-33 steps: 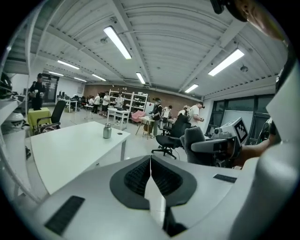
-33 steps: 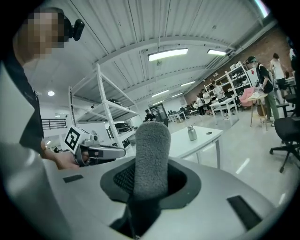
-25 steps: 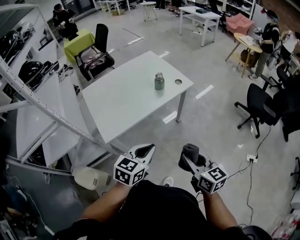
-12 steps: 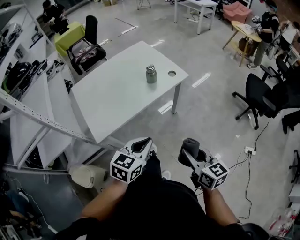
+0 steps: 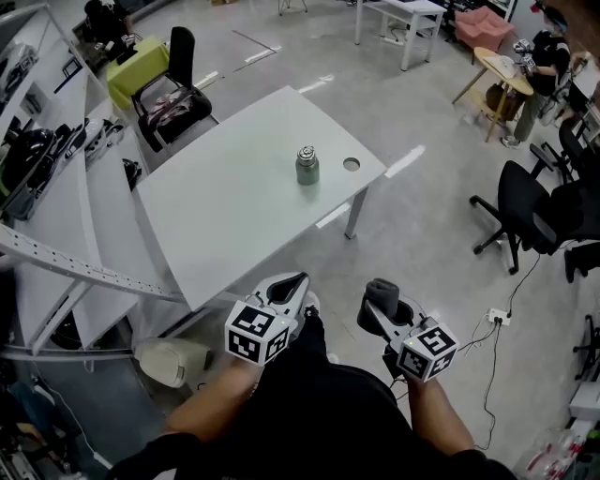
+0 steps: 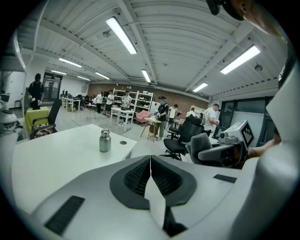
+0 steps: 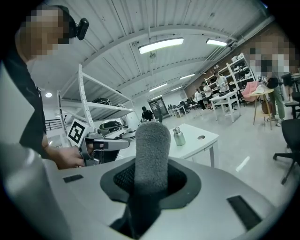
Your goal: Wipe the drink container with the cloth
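A small grey-green metal drink container (image 5: 307,166) (image 6: 105,140) (image 7: 178,137) stands upright on the white table (image 5: 216,216), near a round cable hole (image 5: 351,164). Both grippers are held close to the person's body, well short of the table. My left gripper (image 5: 298,284) (image 6: 150,161) is shut with nothing between its jaws. My right gripper (image 5: 378,300) (image 7: 151,164) is shut on a rolled grey cloth (image 5: 382,298) (image 7: 152,152) that sticks up out of the jaws.
White shelving racks (image 5: 47,197) run along the left. A black chair with a bag (image 5: 176,94) stands behind the table, and black office chairs (image 5: 525,211) are at the right. People and other desks (image 5: 412,14) fill the far room. A cable and socket (image 5: 495,317) lie on the floor.
The head view has shifted a little, so the table and container sit slightly differently in frame. Both grippers keep their places and their hold.
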### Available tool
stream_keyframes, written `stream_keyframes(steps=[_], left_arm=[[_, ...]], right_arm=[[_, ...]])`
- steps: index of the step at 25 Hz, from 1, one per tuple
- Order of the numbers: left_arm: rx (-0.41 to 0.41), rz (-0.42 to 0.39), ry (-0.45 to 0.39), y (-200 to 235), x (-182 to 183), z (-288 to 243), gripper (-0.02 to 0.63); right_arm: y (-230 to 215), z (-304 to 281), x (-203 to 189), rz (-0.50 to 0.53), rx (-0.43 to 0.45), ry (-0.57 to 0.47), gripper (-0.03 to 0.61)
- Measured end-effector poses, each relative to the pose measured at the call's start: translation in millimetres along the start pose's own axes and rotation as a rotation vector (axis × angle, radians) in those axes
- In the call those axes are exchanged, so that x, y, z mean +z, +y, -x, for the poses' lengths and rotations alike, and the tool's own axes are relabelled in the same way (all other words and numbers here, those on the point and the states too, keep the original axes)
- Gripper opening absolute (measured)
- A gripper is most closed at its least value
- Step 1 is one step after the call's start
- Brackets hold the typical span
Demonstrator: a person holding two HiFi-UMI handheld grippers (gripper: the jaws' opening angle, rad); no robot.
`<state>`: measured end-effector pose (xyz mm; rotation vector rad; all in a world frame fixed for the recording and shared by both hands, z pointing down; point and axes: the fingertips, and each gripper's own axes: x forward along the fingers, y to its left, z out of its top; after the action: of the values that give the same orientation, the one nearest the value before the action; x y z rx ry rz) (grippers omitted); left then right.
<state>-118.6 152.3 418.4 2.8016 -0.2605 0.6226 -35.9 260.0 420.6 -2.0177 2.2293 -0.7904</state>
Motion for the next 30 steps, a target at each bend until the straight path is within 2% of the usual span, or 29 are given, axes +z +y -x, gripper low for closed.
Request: stream_keyframes(steps=[8,17,30], left_arm=[[0.021,-0.011,0.021,67,37,-43,0.017],[0.026,-0.032,-0.011,136,84,-86,0.017],[0.069,-0.021,-0.048,214,107,-116,0.017]], right_arm=[[-32,-68,48,0.034,0.038,0.025,0.110],[-68,-138,96,0.075,0.013,0.050,0.110],[-88,-223,129,0.140,0.049,0.104,0.110]])
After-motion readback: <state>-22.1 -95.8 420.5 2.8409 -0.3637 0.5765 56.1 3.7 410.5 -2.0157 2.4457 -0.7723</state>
